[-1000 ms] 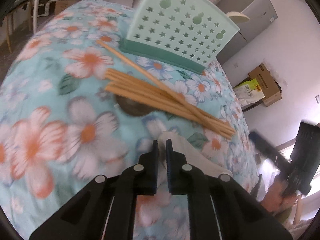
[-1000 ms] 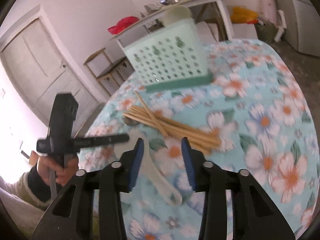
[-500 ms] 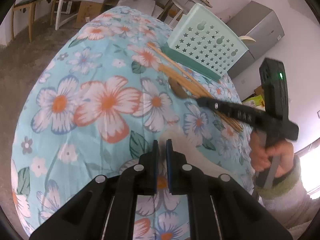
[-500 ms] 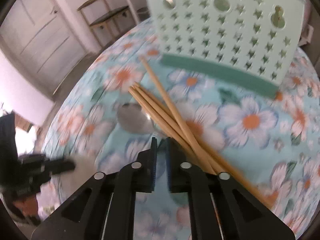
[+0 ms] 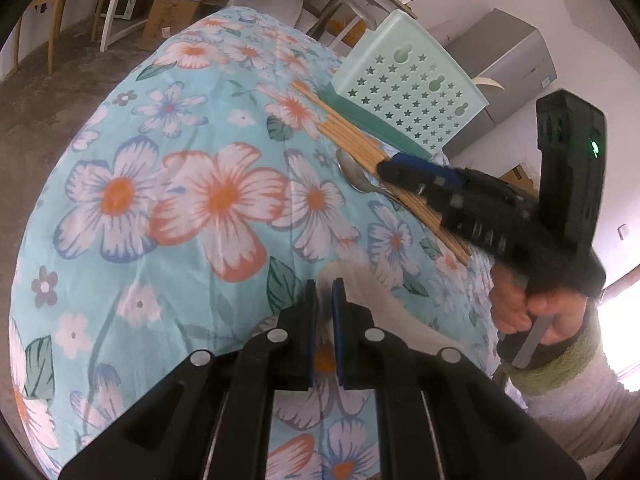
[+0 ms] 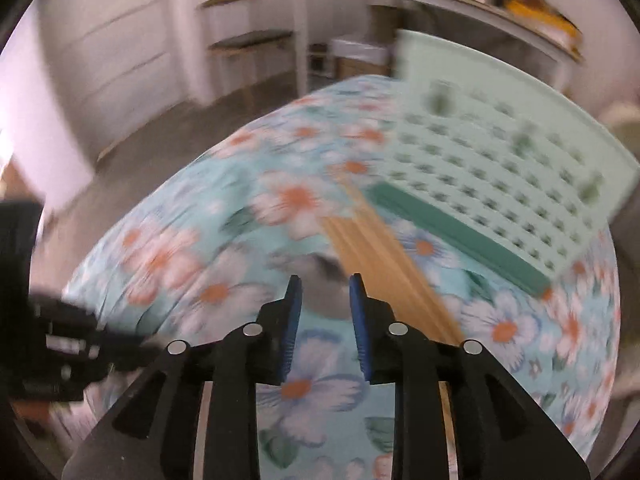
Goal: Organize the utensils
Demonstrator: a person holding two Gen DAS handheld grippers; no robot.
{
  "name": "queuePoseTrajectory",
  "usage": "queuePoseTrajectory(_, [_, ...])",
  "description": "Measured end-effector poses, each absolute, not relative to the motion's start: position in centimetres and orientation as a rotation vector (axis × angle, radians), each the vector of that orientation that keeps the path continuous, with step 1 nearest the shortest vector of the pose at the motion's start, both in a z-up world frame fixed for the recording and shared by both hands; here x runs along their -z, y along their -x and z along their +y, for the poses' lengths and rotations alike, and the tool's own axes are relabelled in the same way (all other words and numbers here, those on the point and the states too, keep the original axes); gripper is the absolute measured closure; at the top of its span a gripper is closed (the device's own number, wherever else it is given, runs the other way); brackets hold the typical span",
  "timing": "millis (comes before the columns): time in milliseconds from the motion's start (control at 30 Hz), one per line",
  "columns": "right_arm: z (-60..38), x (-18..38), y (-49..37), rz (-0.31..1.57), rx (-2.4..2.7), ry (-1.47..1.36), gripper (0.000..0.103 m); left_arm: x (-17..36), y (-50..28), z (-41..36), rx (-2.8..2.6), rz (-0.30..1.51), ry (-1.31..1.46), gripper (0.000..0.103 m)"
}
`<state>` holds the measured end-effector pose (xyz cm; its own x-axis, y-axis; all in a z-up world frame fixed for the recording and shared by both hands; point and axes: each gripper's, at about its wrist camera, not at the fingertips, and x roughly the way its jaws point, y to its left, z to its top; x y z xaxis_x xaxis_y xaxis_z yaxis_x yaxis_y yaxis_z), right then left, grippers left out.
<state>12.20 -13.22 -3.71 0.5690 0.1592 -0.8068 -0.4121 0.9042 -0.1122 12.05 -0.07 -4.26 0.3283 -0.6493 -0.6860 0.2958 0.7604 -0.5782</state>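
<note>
Desk under floral cloth; utensils loose beside rack, left hand-held gripper holding white spoon.
Desk covered in a turquoise cloth with orange-and-white flowers carries a mint-green plastic utensil rack pierced with star holes, lying near the far edge. Just beside its dark green base: a bundle of light wooden chopsticks, with a small metal spoon touching the bundle. Left hand-held gripper: jaws narrow, clamped on the edge of a white plastic spoon. Right hand-held gripper, jaws opening, nothing gripped, hovers over the metal spoon; view blurred.
</note>
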Motion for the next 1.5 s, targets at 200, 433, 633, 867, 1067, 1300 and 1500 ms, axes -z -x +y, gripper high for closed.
queuePoseTrajectory(200, [-10.7,5.9,-13.3,0.9,-0.299,0.477,0.078,4.4,-11.9,0.3,0.648,1.069,0.393,0.096])
queuePoseTrajectory(433, [-9.2,8.2,-15.2,0.873,-0.282,0.594,0.079,4.6,-11.9,0.5,0.646,1.073,0.404,0.096])
queuePoseTrajectory(633, [-9.9,7.2,-15.0,0.831,-0.269,0.54,0.101,4.6,-11.6,0.6,0.641,1.071,0.401,0.096])
queuePoseTrajectory(867, [-13.4,0.8,-12.9,0.714,-0.324,0.263,0.102,4.5,-11.3,0.6,0.634,1.06,0.402,0.096])
queuePoseTrajectory(1067, [-19.3,-5.1,-10.2,0.562,-0.313,-0.069,0.102,3.0,-10.8,1.4,0.644,0.99,0.444,0.1])
queuePoseTrajectory(1300, [-24.3,-9.7,-7.2,0.359,-0.25,-0.246,0.103,-3.3,-11.4,3.3,0.609,0.816,0.433,0.102])
queuePoseTrajectory(1500, [-27.6,-11.4,-5.8,0.25,-0.226,-0.305,0.103,-12.0,-14.1,3.6,0.582,0.581,0.374,0.102])
